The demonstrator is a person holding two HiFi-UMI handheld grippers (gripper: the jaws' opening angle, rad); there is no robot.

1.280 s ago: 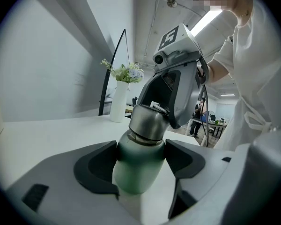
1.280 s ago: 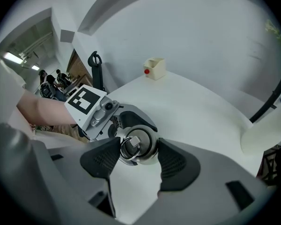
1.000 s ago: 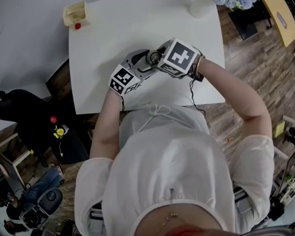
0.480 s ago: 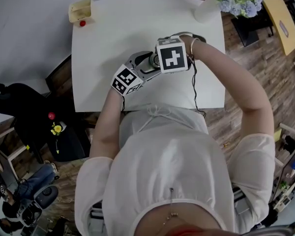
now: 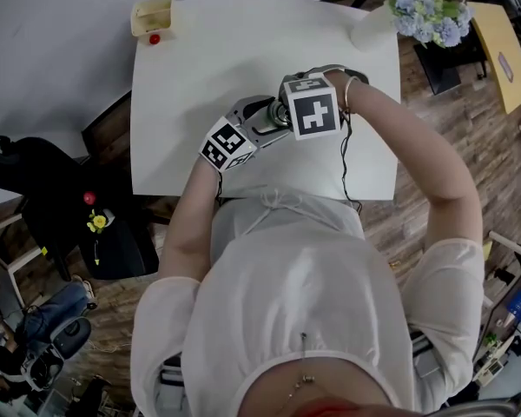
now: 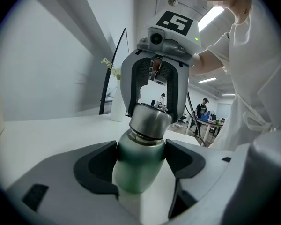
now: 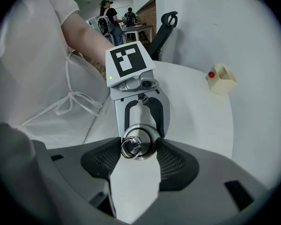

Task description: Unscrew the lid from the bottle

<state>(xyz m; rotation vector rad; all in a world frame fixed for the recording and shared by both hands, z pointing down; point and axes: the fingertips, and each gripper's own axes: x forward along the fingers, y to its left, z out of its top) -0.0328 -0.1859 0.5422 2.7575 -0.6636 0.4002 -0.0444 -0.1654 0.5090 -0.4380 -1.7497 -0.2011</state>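
Observation:
A green metal bottle [image 6: 136, 168] stands upright on the white table [image 5: 200, 68]. My left gripper [image 6: 139, 159] comes in from the side and is shut on its body, one pad against each flank. The bottle's steel lid [image 6: 150, 121] has a wire ring [image 7: 130, 146] on top. My right gripper [image 7: 138, 146] points steeply down over it and is shut on the lid [image 7: 139, 142], its pads pressed on both sides. In the head view both grippers meet near the table's front middle. There the right gripper's marker cube [image 5: 313, 107] hides the bottle.
A small cream box with a red knob [image 5: 152, 14] sits at the table's far left corner. A white vase of flowers [image 5: 369, 24] stands at the far right corner. The table's front edge lies close behind the grippers. A dark chair [image 5: 35, 198] stands left of the table.
The right gripper has rolled around the lid while staying over it; its marker cube has turned to face up squarely. The left gripper and the bottle body have kept still.

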